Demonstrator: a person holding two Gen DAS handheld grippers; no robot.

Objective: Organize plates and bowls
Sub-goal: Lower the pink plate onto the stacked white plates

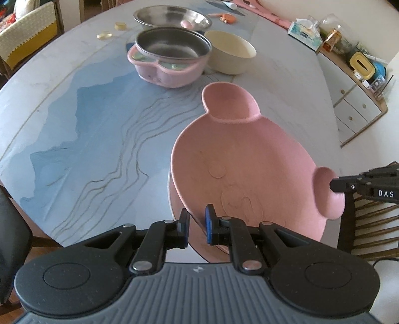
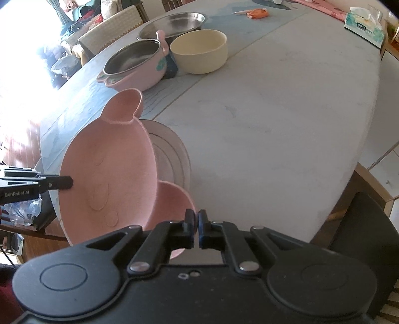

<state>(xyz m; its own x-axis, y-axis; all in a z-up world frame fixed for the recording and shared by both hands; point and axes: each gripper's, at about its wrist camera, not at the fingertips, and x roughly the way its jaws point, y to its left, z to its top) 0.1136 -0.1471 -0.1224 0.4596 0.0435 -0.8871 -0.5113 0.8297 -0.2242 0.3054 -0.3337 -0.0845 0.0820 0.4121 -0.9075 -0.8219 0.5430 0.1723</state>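
- Two grippers hold one pink plate between them, above the near edge of the table. It is matte, with two rounded ear-shaped compartments on its rim.
- The left gripper is clamped on the plate's near rim, one black finger outside and a blue-padded finger inside.
- The right gripper has its fingers nearly together on the rim of one ear compartment; in the left wrist view its black tip meets that ear.
- Both grippers point steeply downward, and the plate hangs tilted between them.
- Only the right wrist view shows a pale ringed plate lying on the table beneath the pink one.
- Farther in stand a pink bowl with a shiny steel bowl nested inside, and just beside it a smooth cream bowl.
- A wide steel basin sits behind them toward the far edge.
- The left wrist view alone shows a cabinet with cluttered top beyond the table's right edge.
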